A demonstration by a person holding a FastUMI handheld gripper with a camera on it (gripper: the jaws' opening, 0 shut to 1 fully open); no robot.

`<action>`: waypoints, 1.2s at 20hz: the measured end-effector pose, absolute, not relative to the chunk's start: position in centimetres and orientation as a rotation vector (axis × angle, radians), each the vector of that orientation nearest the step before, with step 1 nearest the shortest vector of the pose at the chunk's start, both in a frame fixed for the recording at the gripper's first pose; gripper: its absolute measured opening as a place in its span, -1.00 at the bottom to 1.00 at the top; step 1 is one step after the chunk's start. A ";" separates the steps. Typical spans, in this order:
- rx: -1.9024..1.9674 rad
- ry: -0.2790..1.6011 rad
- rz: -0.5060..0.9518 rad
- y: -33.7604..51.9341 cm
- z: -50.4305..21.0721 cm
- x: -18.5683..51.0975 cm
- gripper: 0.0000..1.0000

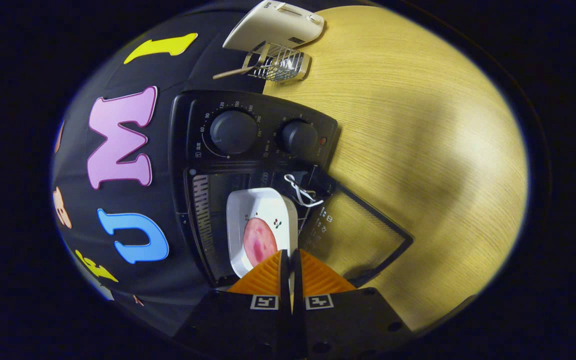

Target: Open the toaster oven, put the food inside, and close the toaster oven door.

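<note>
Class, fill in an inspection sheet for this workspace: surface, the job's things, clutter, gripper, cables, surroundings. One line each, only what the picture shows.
Surface: light wood-grain table, bare beside the oven.
Job's things: black toaster oven with two knobs, its door swung open; white dish carrying pink food sits at the oven's opening.
Clutter: white toaster and a wire basket with a wooden handle, beyond the oven.
Gripper: gripper fingers closed on the dish's near rim.
Cables: no cable seen; a white cord loop hangs at the door's handle.
Surroundings: black cloth booth wall behind the oven.
</note>
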State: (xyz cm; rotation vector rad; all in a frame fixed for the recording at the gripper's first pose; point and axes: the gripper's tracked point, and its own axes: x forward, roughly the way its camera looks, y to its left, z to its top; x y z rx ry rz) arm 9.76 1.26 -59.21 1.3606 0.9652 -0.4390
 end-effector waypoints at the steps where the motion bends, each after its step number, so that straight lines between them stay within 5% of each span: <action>1: 1.377 0.935 -0.474 1.4 -59.4 10.7 -0.90; 11: 1.477 0.726 -0.782 5.0 -62.2 15.3 -0.90; 16: 1.482 0.679 -0.824 6.0 -62.9 16.5 -0.88; 21: 1.508 0.707 -0.778 6.6 -62.4 16.6 -0.49; 24: 1.475 0.745 -0.728 6.7 -61.2 15.8 0.27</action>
